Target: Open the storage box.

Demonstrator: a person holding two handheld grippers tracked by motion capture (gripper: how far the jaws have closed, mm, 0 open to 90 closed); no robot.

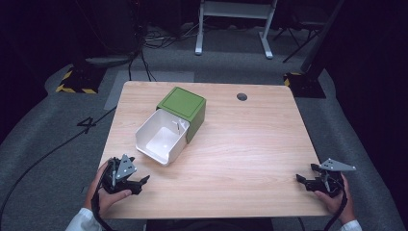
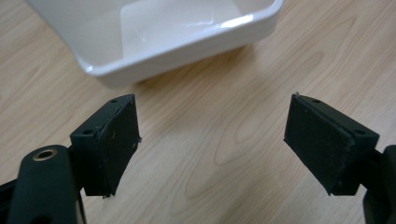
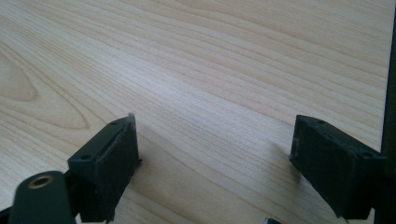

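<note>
High view: the white plastic drawer (image 1: 161, 139) juts from its green square box (image 1: 185, 109) toward the left gripper (image 1: 139, 183) — the nearer one. Left gripper view: jaws wide apart, drawer (image 2: 159, 46) just ahead. Right gripper view: right gripper (image 3: 212, 163) agape over bare wooden table (image 3: 210, 70).

One table (image 1: 240, 154). One green box (image 1: 185, 107), holding one white drawer (image 1: 161, 137) pulled out of it. One round hole (image 1: 242, 96) in the tabletop. Two grippers: the left gripper (image 1: 144, 180) and the right gripper (image 1: 300, 178), each with two black jaws. Two hands, one per gripper. On the floor, two yellow-and-black striped bases (image 1: 77, 82).
</note>
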